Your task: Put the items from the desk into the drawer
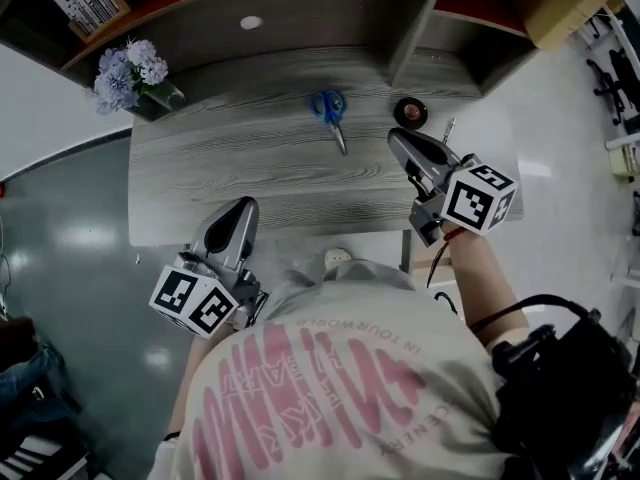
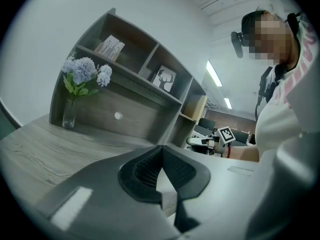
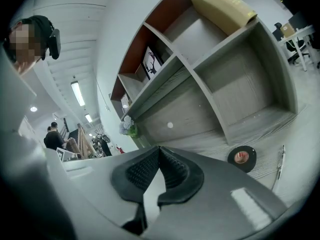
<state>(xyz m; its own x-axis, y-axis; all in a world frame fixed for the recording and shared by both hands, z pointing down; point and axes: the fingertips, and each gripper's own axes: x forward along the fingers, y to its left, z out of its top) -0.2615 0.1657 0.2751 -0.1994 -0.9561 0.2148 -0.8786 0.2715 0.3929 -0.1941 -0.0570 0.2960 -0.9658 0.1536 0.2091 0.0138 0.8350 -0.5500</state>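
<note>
Blue-handled scissors (image 1: pixel 331 111) lie at the middle of the grey wooden desk (image 1: pixel 220 158). To their right sit a black tape roll (image 1: pixel 410 113) (image 3: pixel 242 157) and a thin pen-like tool (image 1: pixel 449 128) (image 3: pixel 278 170). My right gripper (image 1: pixel 394 139) (image 3: pixel 159 149) hovers just in front of the roll, jaws shut with nothing between them. My left gripper (image 1: pixel 243 208) (image 2: pixel 161 149) is over the desk's front edge at the left, its tips together and holding nothing. No drawer shows in these views.
A glass vase of pale blue flowers (image 1: pixel 132 71) (image 2: pixel 80 76) stands at the desk's back left. A shelf unit (image 1: pixel 420 18) rises behind the desk, with a white knob (image 1: pixel 251 23) (image 2: pixel 118 116) on its back panel. A yellow box (image 1: pixel 568 6) sits on the upper right.
</note>
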